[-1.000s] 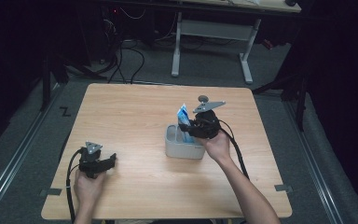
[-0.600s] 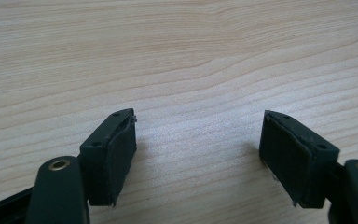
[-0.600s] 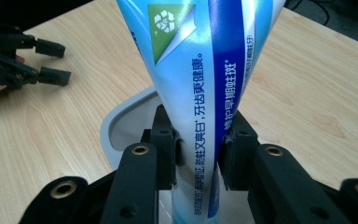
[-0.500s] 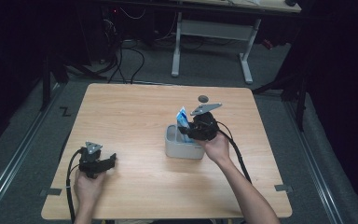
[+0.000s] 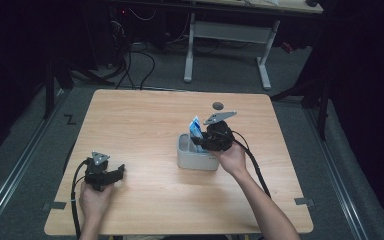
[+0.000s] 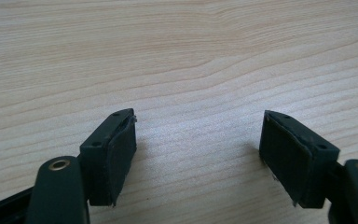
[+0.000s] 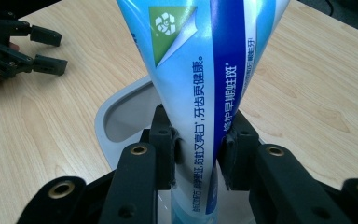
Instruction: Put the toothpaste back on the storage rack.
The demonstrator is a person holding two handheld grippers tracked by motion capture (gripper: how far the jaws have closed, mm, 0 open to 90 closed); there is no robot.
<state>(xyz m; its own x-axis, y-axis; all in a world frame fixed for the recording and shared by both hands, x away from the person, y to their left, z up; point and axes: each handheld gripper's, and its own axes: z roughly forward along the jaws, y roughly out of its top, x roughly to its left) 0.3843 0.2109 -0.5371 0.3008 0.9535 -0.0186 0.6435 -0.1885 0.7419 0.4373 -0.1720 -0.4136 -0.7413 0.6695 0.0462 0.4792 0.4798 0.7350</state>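
Nearest me, my left claw [image 5: 119,171] rested low on the table [image 5: 145,125], its jaws apart with bare wood between them. Farther out, my right claw [image 7: 198,154] was clamped on the one toothpaste tube [image 7: 205,70], standing upright in the single grey holder [image 5: 186,156]. The tube's foot was hidden behind my jaws, its top cut off. One small dark disc [image 5: 218,105] lay beyond, too small to make out.

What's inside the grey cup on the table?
A blue and white toothpaste tube stands in the grey cup, pinched by the right tongs. Its lower end and the cup's bottom are hidden by the tongs, so anything else inside can't be seen.
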